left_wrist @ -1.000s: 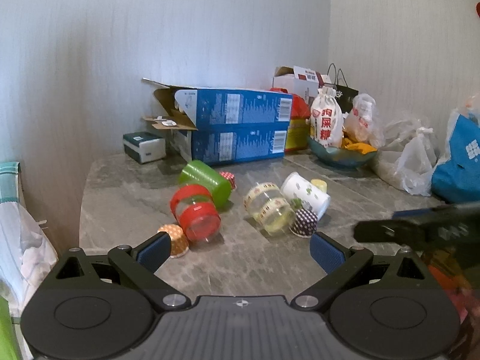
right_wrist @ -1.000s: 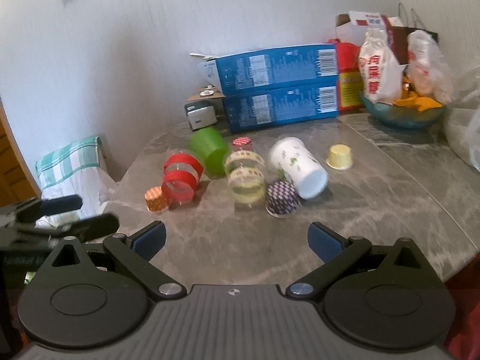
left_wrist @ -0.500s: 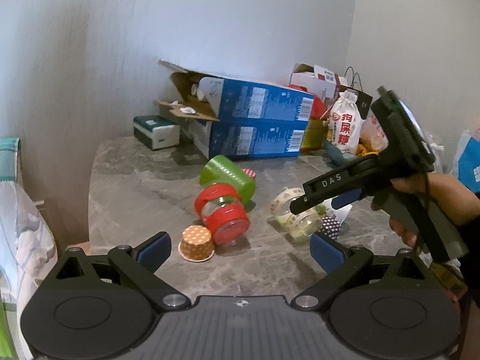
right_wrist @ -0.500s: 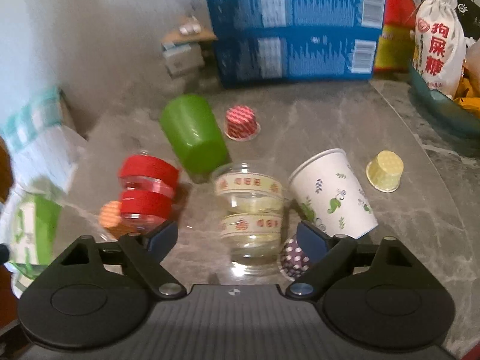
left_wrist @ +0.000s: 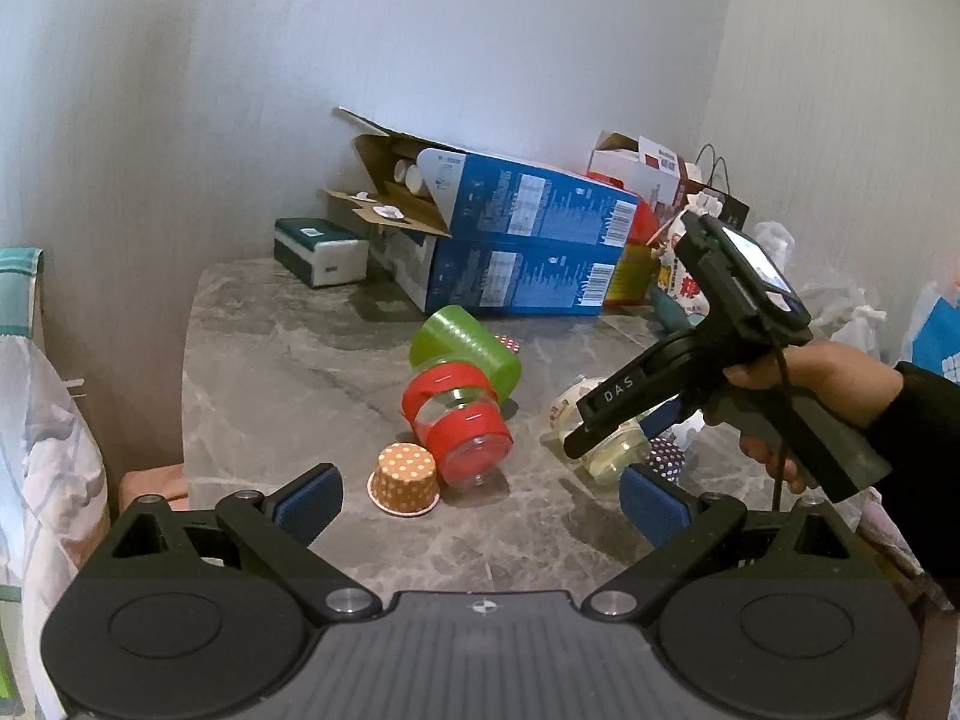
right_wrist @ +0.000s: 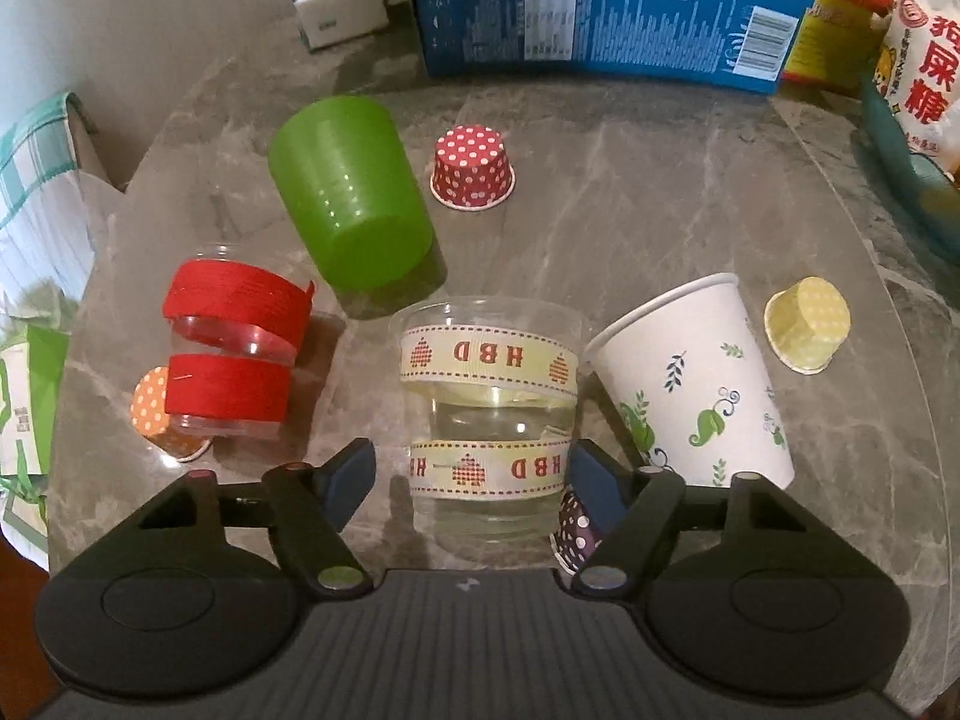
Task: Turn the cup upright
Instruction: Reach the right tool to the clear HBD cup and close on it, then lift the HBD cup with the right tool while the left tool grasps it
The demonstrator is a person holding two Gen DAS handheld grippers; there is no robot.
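Note:
A clear plastic cup with cream "HBD" ribbon bands [right_wrist: 487,420] lies on its side on the grey marble table [right_wrist: 630,228], base toward me. My right gripper [right_wrist: 474,477] is open, its fingers on either side of the cup's base; the right finger pad looks close to the cup wall. In the left wrist view the same cup [left_wrist: 606,441] sits under the right gripper [left_wrist: 624,420]. My left gripper [left_wrist: 480,498] is open and empty, above the table's near edge.
Also on their sides: a green cup [right_wrist: 351,210], a clear cup with red bands [right_wrist: 234,354] and a white leaf-print paper cup [right_wrist: 696,378]. Small red [right_wrist: 473,167], yellow [right_wrist: 807,324], orange [right_wrist: 151,408] and purple [right_wrist: 573,534] dotted cups stand inverted. Blue boxes [right_wrist: 600,6] stand behind.
My right gripper has moved forward and down until its fingers straddle the HBD cup. My left gripper has drifted left and stayed open.

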